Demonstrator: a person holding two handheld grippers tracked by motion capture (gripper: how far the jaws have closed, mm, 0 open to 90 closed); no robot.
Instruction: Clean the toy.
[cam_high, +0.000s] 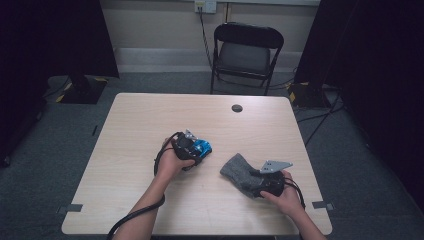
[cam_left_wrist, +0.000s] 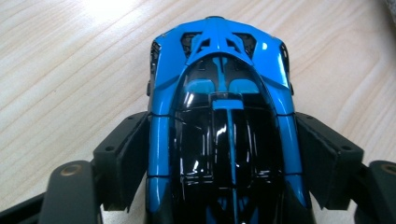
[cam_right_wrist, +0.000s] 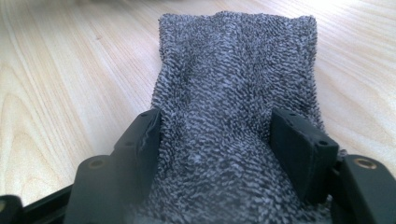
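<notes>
Now squeeze left gripper (cam_left_wrist: 224, 163) evenly on glossy blue-and-black toy car (cam_left_wrist: 222, 107) mid-table, jaws flanking its flanks, barely touching. Keep right gripper (cam_right_wrist: 219, 144), half-open and pinching fuzzy grey knitted sock (cam_right_wrist: 233, 79) near the table's right front, steady on pale wooden table (cam_high: 150, 120).

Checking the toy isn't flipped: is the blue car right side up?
Right side up: in the left gripper view the blue toy car's roof and black glossy canopy face the camera, between the left gripper's jaws.
</notes>
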